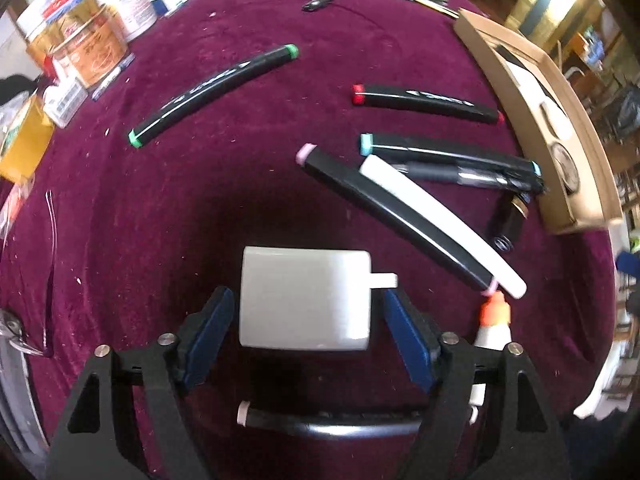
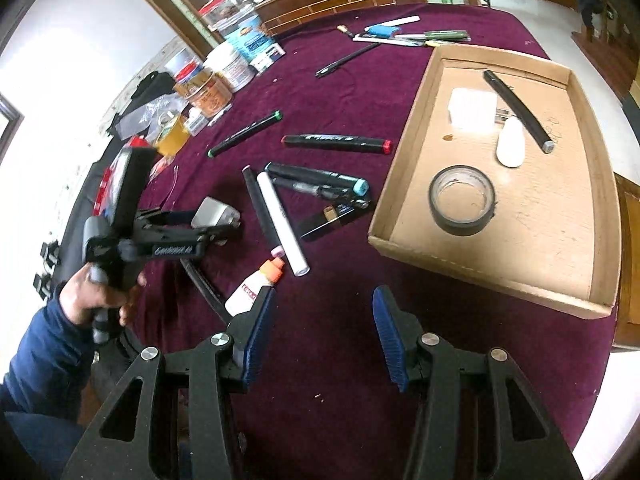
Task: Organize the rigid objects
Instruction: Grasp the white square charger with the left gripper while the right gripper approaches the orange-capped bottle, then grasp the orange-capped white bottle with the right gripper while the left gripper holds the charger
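Maroon velvet cloth [image 1: 224, 200] covers your table; jars and tins [image 1: 92, 40] crowd the upper left of the left wrist view, and a cardboard tray [image 2: 404, 216] fills the right of the right wrist view, with a tape roll [image 2: 462, 200], a white bottle [image 2: 511, 142], a white block [image 2: 472, 108] and a black marker [image 2: 516, 108] inside it. Your left gripper [image 1: 306, 310] stands part open around a white charger block [image 1: 304, 298], low in the frame; the blue pads [image 1: 212, 332] sit just beside its sides with slim gaps, so nothing is gripped. The block lies flat, its short prong [image 1: 384, 280] pointing to the frame's right. Just right of it a glue bottle [image 1: 494, 324] and a pink-capped marker [image 1: 392, 216] with a white stick [image 1: 436, 224] beside it run diagonally; further markers lie beyond. Your right gripper [image 2: 324, 340] hangs part open over bare cloth, holding nothing.
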`<state>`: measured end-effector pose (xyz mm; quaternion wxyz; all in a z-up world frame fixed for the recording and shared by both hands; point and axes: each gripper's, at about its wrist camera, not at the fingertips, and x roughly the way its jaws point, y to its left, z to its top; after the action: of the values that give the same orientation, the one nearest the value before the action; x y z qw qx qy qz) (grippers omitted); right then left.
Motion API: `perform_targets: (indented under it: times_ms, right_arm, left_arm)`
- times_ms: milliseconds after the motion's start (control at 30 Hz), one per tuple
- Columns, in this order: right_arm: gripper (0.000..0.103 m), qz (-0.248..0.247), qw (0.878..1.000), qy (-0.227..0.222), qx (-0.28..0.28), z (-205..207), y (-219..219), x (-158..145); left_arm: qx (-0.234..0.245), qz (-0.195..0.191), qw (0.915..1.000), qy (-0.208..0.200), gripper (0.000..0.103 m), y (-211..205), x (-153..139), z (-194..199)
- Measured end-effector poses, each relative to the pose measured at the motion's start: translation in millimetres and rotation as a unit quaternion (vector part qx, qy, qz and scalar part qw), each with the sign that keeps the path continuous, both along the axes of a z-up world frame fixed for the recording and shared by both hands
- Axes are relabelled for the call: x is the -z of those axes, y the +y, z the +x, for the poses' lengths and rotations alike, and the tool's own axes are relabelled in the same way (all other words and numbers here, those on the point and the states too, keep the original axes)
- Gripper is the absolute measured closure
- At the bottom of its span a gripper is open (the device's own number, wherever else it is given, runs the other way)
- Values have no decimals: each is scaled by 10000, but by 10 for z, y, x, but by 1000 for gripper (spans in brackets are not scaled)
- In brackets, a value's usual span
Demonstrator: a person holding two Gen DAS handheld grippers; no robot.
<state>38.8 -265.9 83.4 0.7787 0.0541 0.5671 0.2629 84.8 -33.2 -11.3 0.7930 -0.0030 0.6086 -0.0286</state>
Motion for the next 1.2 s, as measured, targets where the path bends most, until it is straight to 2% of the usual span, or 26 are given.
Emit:
perform_targets:
  times_ms: [67, 200, 267, 433, 600, 733, 833, 933, 1067, 1200]
  right_arm:
    - [58, 43, 9999, 60, -140, -2, 90, 8]
    - [58, 315, 9978, 480, -325, 41, 261, 107]
    - [58, 442, 9944, 885, -371, 67, 378, 230]
    - [58, 564, 9855, 1570, -320, 137, 656, 483]
    - [58, 359, 9829, 1789, -261, 167, 880, 616]
    - [58, -164, 9844, 1735, -224, 159, 1057, 700]
    - [66, -687, 9861, 1479, -314, 144, 1176, 741]
    - [68, -943, 9863, 1276, -461, 128, 1260, 742]
    - [76, -987, 9876, 1078, -565, 89, 1265, 737]
    - [78, -852, 9895, 1035, -539, 73, 1198, 693]
  left_arm:
    - [-47, 132, 9998, -111, 49, 1, 1, -11]
    - [-247, 123, 9993, -255, 49, 54, -24, -96]
    - [-367, 6, 9986, -392, 49, 117, -75, -195]
    - [-612, -81, 9956, -710, 49, 326, -314, -457]
    - [-828, -216, 9916, -968, 49, 552, -521, -701]
    - [-922, -262, 9896, -1074, 49, 677, -577, -778]
    - [-959, -314, 9883, -1148, 49, 737, -633, -859]
    - [-950, -339, 9873, -1224, 49, 766, -680, -927]
    - [-925, -388, 9868, -1274, 49, 767, -719, -970]
    - [-849, -437, 9871, -1287, 49, 710, -742, -969]
